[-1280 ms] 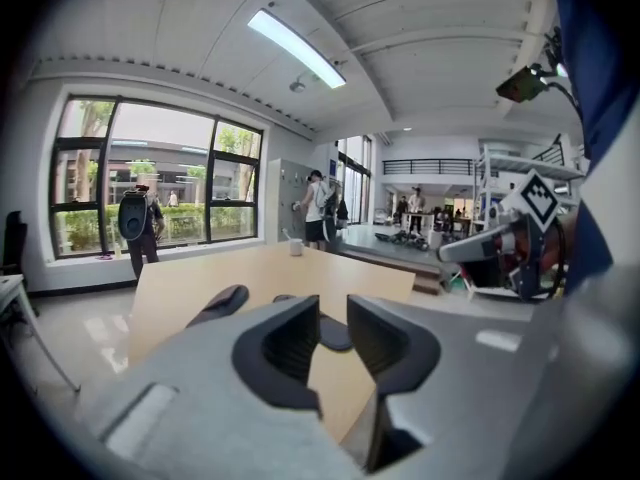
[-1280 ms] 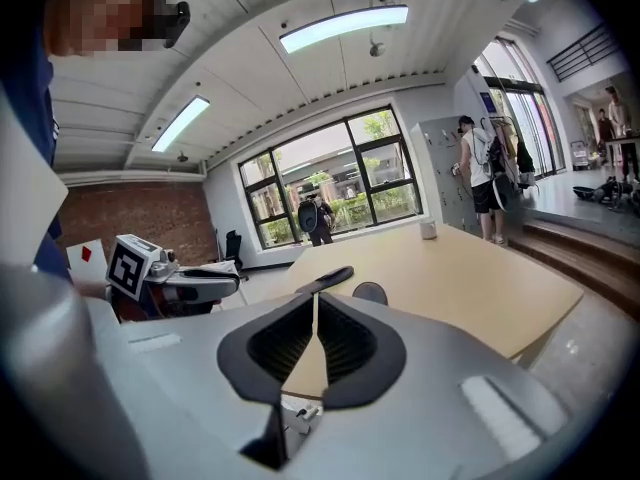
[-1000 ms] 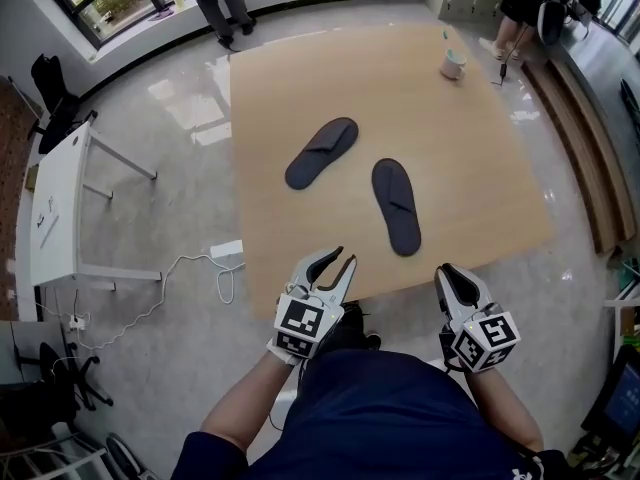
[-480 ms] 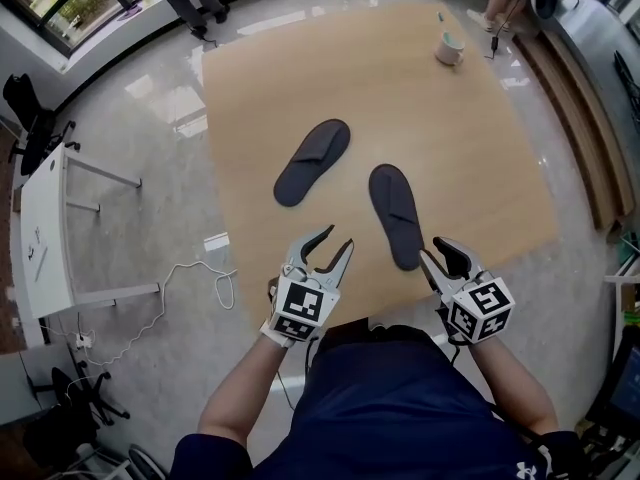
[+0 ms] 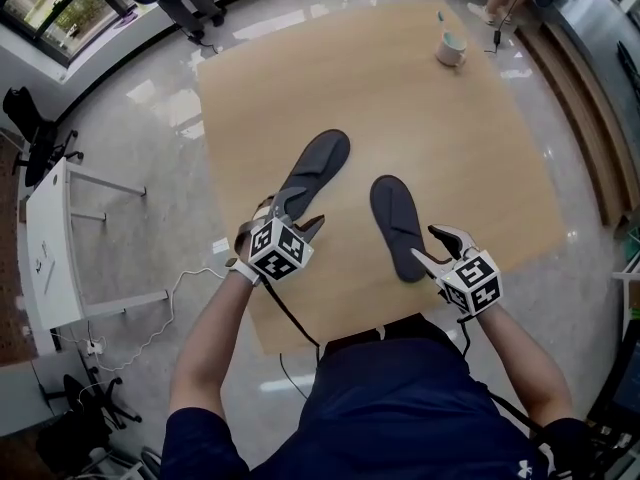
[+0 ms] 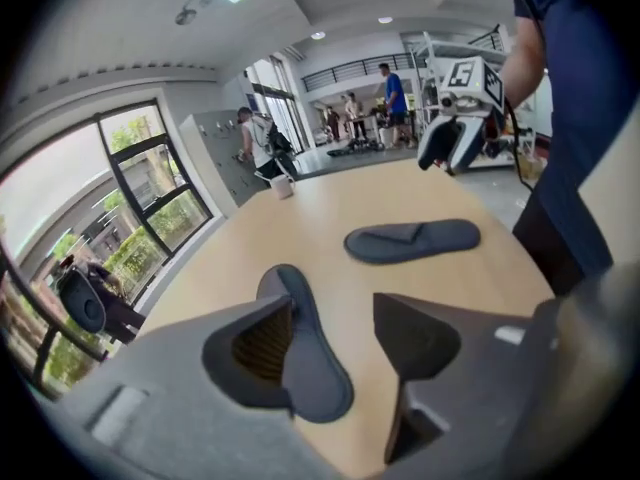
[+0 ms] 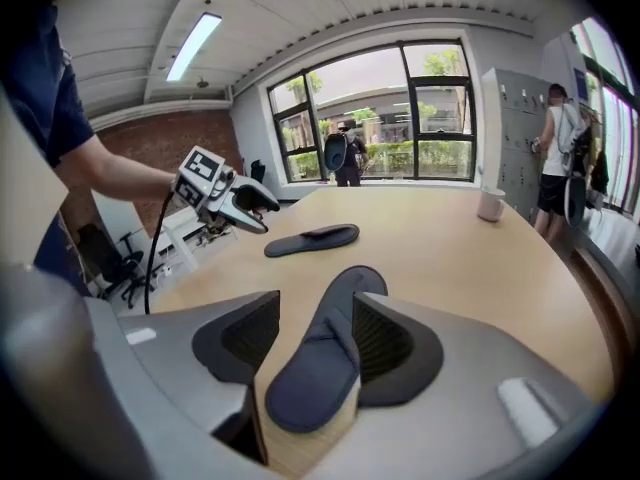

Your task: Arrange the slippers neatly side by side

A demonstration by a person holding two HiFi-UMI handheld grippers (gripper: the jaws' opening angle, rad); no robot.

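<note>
Left slipper (image 5: 318, 163): near end hidden behind left gripper (image 5: 297, 211); jaws opening astride it, not pinching. Long axis diagonal, far end rightward. Right slipper (image 5: 398, 226) points almost straight away on table (image 5: 450, 128); right gripper (image 5: 428, 245) opening astride its near end.

The left slipper (image 5: 318, 166) and right slipper (image 5: 397, 224) occupy the table's (image 5: 440, 138) near middle, with a bare gap between them. A cup (image 5: 451, 48) stands near the far right corner.

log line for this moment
left hand-held gripper: opening, left slipper between jaws | right hand-held gripper: opening, right slipper between jaws | slippers apart, angled
</note>
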